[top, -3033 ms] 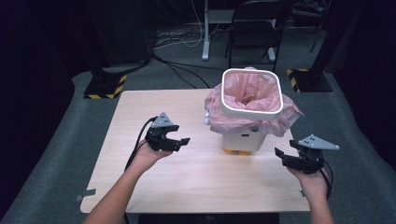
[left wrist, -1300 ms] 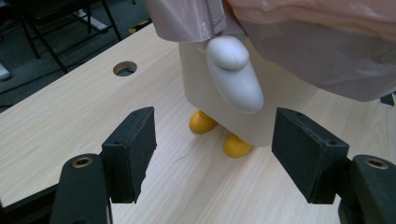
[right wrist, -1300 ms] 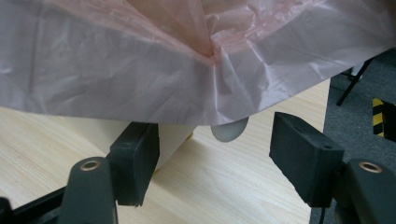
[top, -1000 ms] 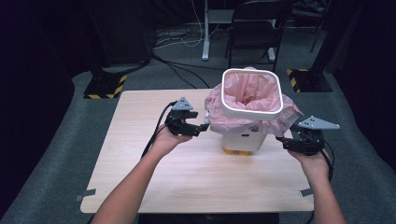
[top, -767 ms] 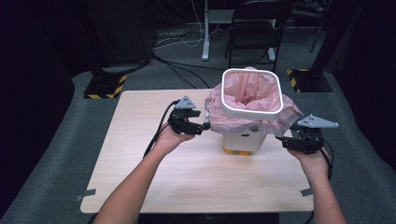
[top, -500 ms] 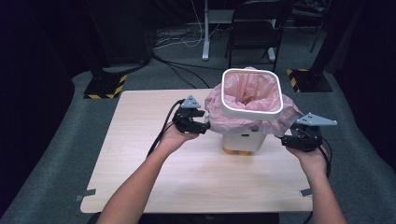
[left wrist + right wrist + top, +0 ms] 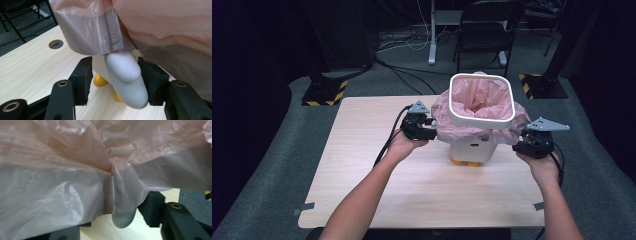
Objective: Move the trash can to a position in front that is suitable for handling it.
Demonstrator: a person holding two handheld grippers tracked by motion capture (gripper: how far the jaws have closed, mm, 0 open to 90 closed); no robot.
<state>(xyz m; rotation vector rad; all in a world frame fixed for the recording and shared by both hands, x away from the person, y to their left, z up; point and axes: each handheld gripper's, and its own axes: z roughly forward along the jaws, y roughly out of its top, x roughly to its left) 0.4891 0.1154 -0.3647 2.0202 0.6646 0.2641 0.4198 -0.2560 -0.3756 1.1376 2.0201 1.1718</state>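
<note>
Bin [image 7: 474, 150] is standing right of the middle of the wooden table [image 7: 362, 165], a small white one on orange feet [image 7: 100, 80], with a white ring [image 7: 482, 100] sitting on its top. Pink bag [image 7: 452, 127] is lining it and spilling over the rim, hanging down loosely on all sides.

Left gripper [image 7: 428, 131] is reaching in level against the bin's left side, just under the hanging plastic. In the left gripper view its jaws are standing partly open on either side of a rounded white handle [image 7: 126, 77] that is sticking out from the bin; the far pad is lying right against the handle, while the near pad is showing a gap. These jaws have just been closing.

Right gripper [image 7: 528, 145] is sitting against the bin's right side. Its jaws have likewise just been closing, with a second white handle [image 7: 123, 218] peeking out below the bag between them. Plastic is covering most of the near jaw, so I cannot tell whether the pads are pressing yet.
</note>
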